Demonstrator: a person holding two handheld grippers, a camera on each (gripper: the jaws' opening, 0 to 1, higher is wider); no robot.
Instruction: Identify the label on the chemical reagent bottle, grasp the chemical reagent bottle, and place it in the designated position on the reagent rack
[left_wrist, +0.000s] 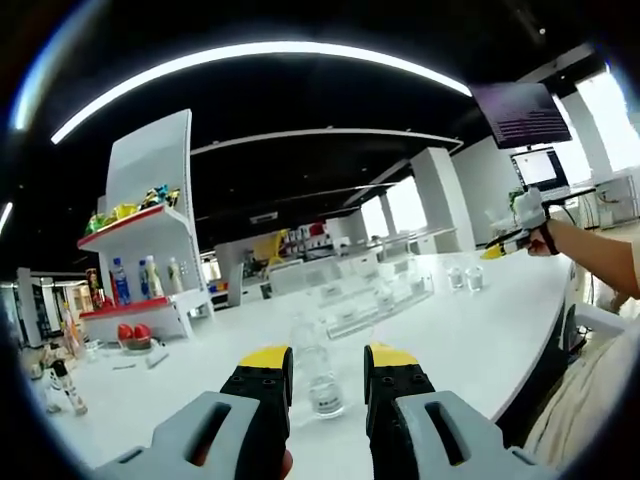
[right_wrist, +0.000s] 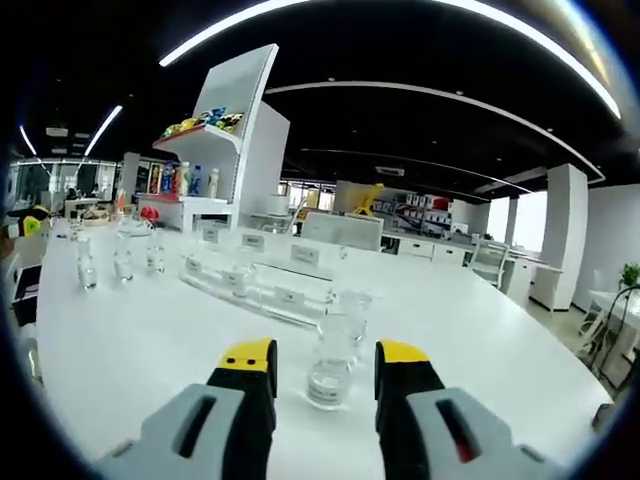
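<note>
Left gripper view is showing you lining up on a clear reagent bottle (left_wrist: 318, 375), which is standing upright on the white table (left_wrist: 470, 340) just ahead of the left gripper (left_wrist: 328, 358), whose jaws are spread either side without touching it. Right gripper view has a second clear bottle (right_wrist: 331, 365) framed the same way ahead of your released right gripper (right_wrist: 325, 356). Beyond both, the transparent reagent rack (right_wrist: 250, 280) is waiting, its label tags too small to read.
</note>
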